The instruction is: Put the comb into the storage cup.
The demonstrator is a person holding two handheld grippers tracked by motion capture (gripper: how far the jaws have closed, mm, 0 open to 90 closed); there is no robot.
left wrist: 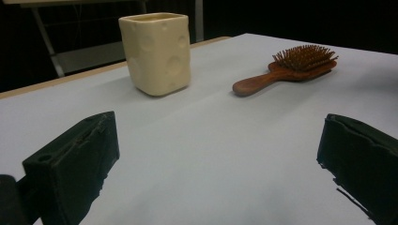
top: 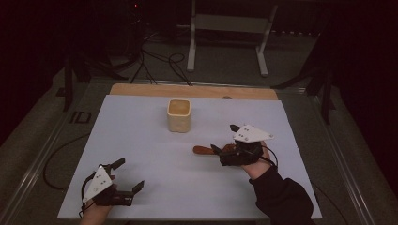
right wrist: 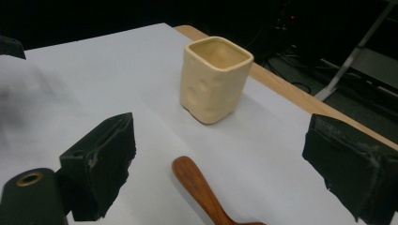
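- White sheet covers the table in a dark room.
- Right gripper hangs over the hairbrush, jaws spread wide on either side of its handle, clamping nothing.
- Left gripper, at seven o'clock, gapes wide, empty.
- Cream cup stands upright at twelve o'clock, apart from the brush.

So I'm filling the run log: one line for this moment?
right hand-held gripper: open, over hairbrush handle | left hand-held gripper: open, idle | cup: upright, apart from brush
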